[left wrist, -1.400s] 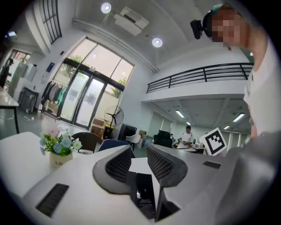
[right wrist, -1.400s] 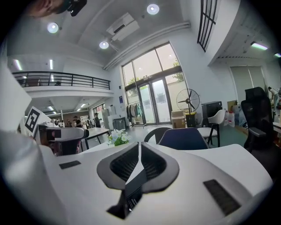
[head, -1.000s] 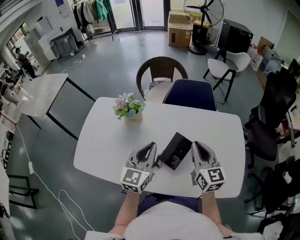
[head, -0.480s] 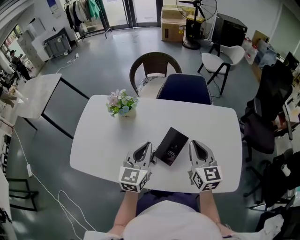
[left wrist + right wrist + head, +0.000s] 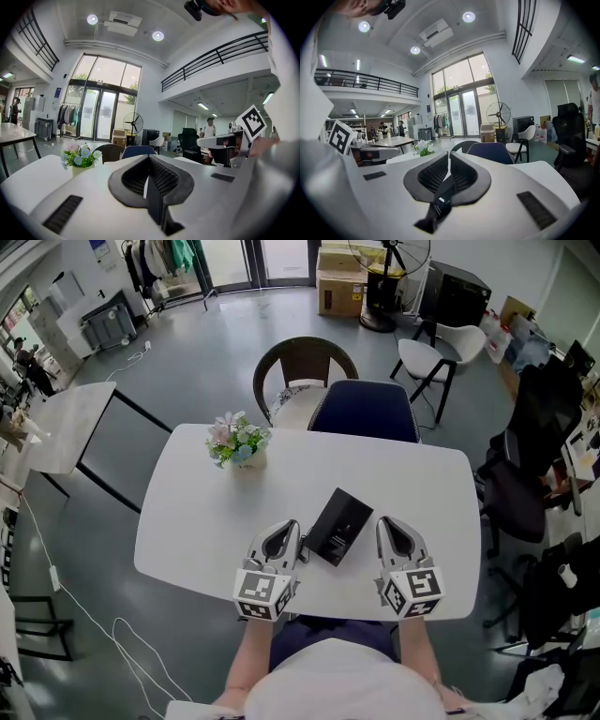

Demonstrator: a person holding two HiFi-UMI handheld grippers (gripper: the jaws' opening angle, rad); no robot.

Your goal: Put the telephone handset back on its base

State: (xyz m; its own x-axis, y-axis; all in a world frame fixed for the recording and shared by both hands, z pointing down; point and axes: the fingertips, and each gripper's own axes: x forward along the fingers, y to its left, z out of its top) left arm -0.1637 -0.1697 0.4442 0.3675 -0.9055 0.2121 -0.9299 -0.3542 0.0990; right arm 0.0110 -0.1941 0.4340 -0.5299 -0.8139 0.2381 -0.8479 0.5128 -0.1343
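Two claws, the left gripper [image 5: 289, 529] and the right gripper [image 5: 386, 525], hover low in the frame over the white table [image 5: 187, 521], jaws pressed together, empty. Between them lies the black telephone [image 5: 339, 526]. Whether its handset sits squarely on the base is unclear, so judge that first.

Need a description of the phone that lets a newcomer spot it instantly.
Find the white table in front of the person. Near its closest edge, between the left claw and the right claw, lies the telephone. It is the only black, flat, rectangular thing there; the one other item, a pot of flowers, sits at the far left.
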